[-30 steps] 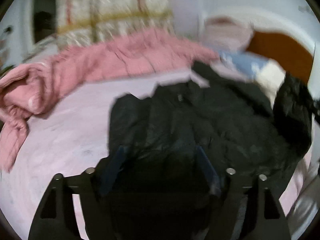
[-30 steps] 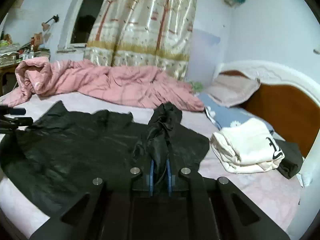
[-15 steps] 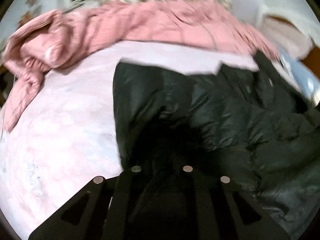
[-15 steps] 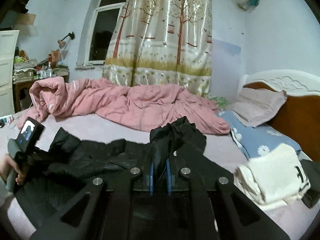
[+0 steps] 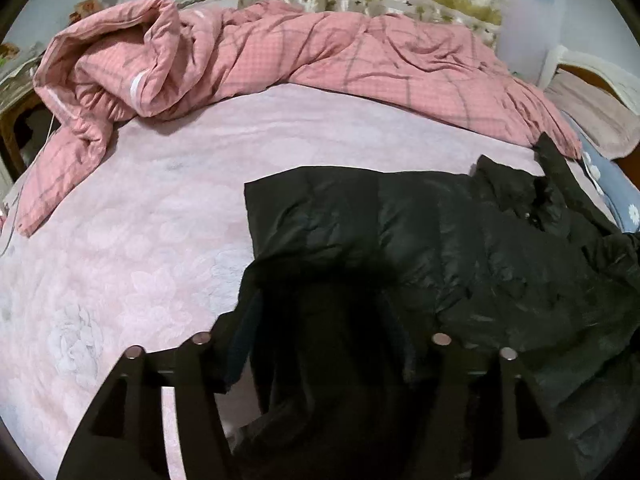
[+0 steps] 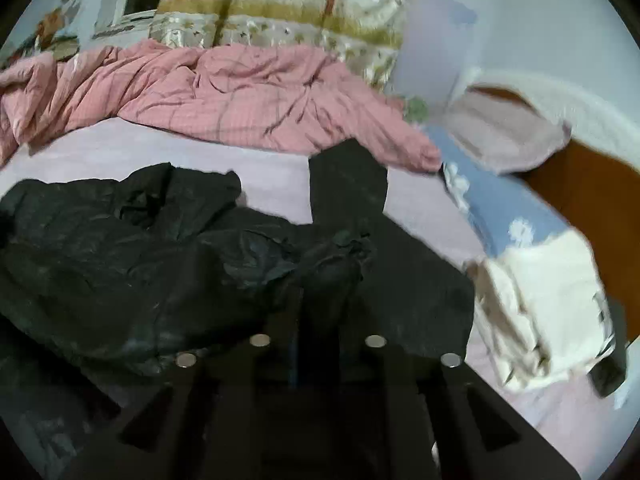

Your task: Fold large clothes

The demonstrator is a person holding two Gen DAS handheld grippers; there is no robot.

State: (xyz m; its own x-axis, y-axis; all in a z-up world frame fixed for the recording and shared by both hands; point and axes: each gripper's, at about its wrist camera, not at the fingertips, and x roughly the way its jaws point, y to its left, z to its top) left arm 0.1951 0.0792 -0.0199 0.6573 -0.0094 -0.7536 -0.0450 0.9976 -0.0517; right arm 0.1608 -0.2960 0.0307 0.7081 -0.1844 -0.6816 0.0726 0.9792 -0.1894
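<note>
Now, black jacket on pink bed, left gripper spread over it, right gripper pinching its fabric.

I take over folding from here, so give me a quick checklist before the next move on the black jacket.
1. Left gripper open, fingers either side of the black jacket: ok.
2. Right gripper shut on jacket fabric: ok.
3. Jacket lying flat: not ok, bunched and wrinkled.
4. Bedsheet beside the jacket bare for folding: ok.
5. Pink quilt apart from the jacket: cannot tell at the sleeve.
</note>
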